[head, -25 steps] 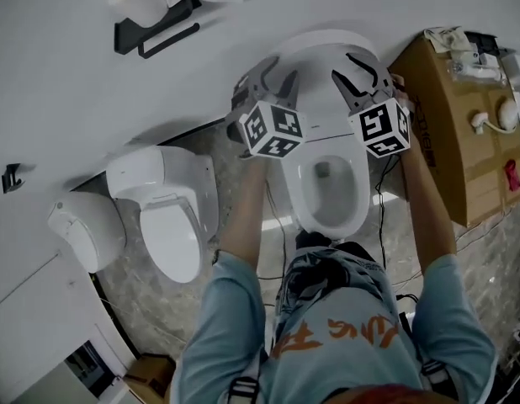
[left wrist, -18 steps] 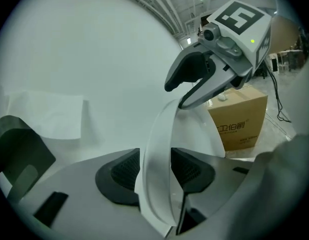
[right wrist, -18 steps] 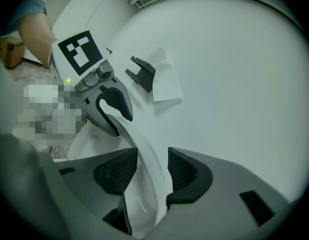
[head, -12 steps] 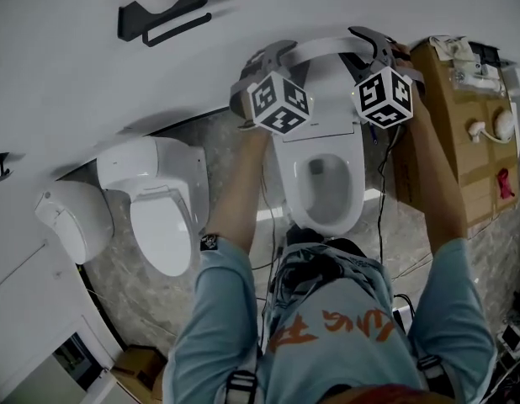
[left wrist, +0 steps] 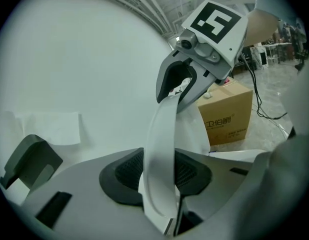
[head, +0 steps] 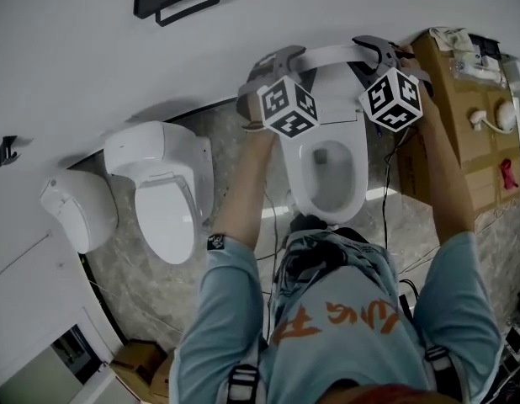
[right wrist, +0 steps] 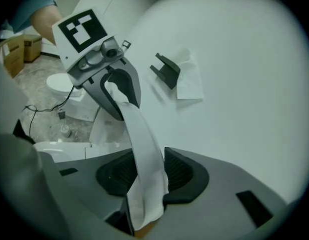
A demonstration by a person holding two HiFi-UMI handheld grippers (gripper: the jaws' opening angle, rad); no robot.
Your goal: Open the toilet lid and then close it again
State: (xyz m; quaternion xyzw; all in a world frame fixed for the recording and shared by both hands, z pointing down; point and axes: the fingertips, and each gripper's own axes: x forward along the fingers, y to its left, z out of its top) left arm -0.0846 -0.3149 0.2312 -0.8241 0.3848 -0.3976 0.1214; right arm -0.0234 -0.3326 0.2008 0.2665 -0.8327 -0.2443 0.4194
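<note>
**Lid (head: 327, 53) up, gripped at both sides of its rim**

Both grippers are at the top of the toilet, close to the wall (head: 92, 74), and the raised lid spans the gap between them as a thin white arc. The left gripper (head: 281, 57) has the rim's left side and the right gripper (head: 379, 50) has its right side. The two tools face each other across the lid at about the same height.

In the left gripper view the rim passes straight between the dark pads (left wrist: 127, 171), which press on it from both sides. It then curves up and away into the other gripper's jaws. The right gripper view shows the same from the other end, with the white rim pinched between its pads (right wrist: 182, 174) and running on to the left gripper. Both pairs of jaws have just been closing, and they now stand narrow on the rim.

Below and between the grippers the bowl (head: 300, 183) is open, and the person stands at its front. A cardboard box (head: 449, 116) sits just beside the right gripper, on its outer side. Well to the outer side of the left gripper stands a second toilet (head: 167, 200) with its lid down. Above that gripper, up the wall, hangs a black holder (head: 176, 0).
</note>
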